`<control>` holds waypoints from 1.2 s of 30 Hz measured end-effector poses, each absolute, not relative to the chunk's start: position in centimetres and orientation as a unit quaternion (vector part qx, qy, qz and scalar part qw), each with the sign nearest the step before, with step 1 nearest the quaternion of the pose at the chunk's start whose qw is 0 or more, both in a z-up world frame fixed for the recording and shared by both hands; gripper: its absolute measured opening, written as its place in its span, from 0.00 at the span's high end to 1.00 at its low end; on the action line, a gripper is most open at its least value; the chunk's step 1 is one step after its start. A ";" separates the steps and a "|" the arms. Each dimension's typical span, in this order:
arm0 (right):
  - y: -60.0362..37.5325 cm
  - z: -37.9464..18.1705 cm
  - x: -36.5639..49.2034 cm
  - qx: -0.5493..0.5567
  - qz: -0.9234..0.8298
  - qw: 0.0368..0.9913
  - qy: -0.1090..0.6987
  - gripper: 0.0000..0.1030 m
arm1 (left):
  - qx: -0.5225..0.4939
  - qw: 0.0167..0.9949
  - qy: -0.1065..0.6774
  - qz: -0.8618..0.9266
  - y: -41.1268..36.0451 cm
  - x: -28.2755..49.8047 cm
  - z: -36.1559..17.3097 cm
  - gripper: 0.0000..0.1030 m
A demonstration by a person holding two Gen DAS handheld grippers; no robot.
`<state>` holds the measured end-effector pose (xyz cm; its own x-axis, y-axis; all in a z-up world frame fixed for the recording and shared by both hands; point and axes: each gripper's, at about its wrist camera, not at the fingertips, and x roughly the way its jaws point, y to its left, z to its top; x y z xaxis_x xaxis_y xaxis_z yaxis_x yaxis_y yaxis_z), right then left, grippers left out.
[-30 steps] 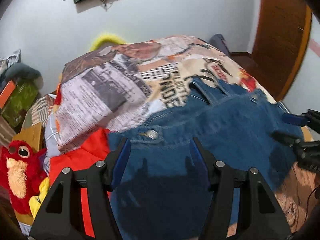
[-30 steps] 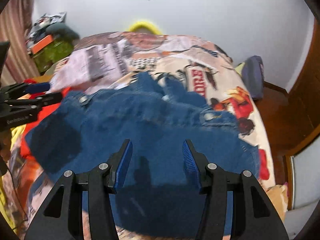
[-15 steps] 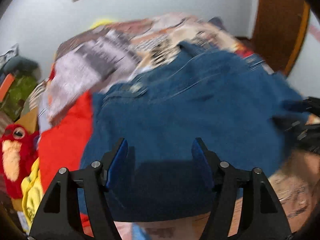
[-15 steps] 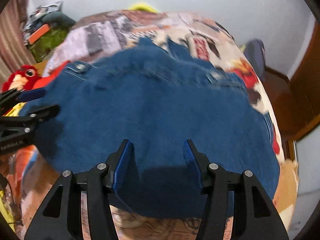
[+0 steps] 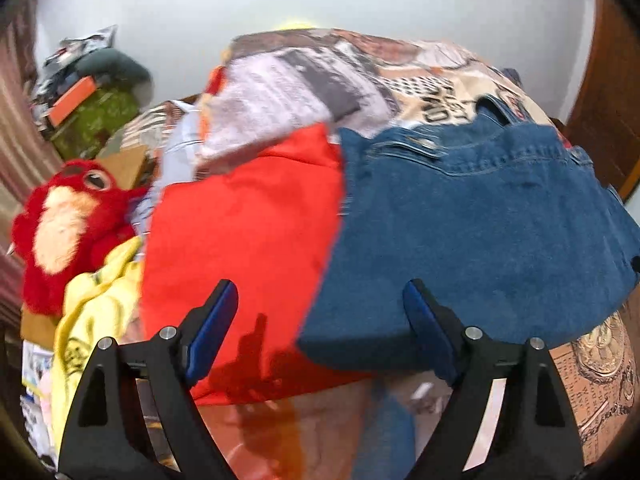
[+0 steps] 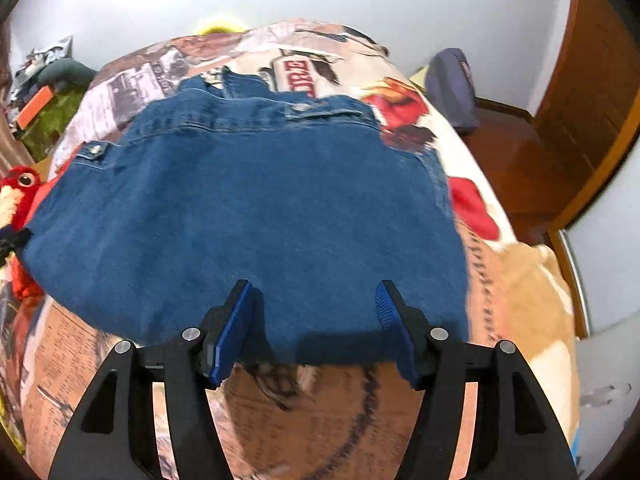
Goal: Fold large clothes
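Note:
A blue denim garment (image 6: 260, 208) lies spread flat on the patterned bedspread (image 6: 516, 280), its buttoned flaps toward the far side. My right gripper (image 6: 312, 320) hovers over the denim's near edge. Its jaws are opening and the blue pads (image 6: 232, 328) press on nothing. In the left wrist view the denim (image 5: 480, 232) fills the right half, overlapping a red garment (image 5: 248, 240). My left gripper (image 5: 318, 320) hangs above the seam where red meets denim. Its jaws are opening wide with no cloth pinched between them.
A red plush toy (image 5: 60, 228) and a crumpled yellow garment (image 5: 92, 320) sit at the bed's left side. Cluttered items (image 5: 92, 92) are piled by the far left wall. A dark bag (image 6: 452, 84) rests on the wooden floor right of the bed, near a wooden door (image 6: 592, 80).
Both grippers drew back toward the near edge of the denim and sank lower, and both jaws widened. The left view swung left, so the red garment now lies under it.

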<state>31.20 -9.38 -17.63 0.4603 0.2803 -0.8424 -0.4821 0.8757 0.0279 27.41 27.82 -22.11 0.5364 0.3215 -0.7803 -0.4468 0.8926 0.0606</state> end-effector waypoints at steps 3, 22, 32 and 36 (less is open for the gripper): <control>-10.5 -17.4 30.8 -0.111 0.211 0.849 0.472 0.42 | -0.087 0.861 0.425 0.267 29.4 26.5 -21.8 0.18; -11.6 -14.9 28.9 -0.098 0.222 0.861 0.448 0.42 | -0.428 0.788 0.441 0.035 29.6 25.9 -26.6 0.18; -9.0 -17.2 28.3 -0.131 0.241 0.839 0.470 0.42 | -0.511 0.754 0.412 0.004 30.1 29.8 -26.7 0.27; -8.5 -17.5 27.8 -0.143 0.244 0.838 0.467 0.42 | -0.434 0.799 0.415 0.025 28.6 30.5 -22.8 0.43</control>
<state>27.85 -8.50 -17.54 0.4443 0.2741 -0.8529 -0.5421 0.8402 -0.0123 30.52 28.64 -22.83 0.6546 -0.3201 -0.6849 -0.4000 0.6221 -0.6730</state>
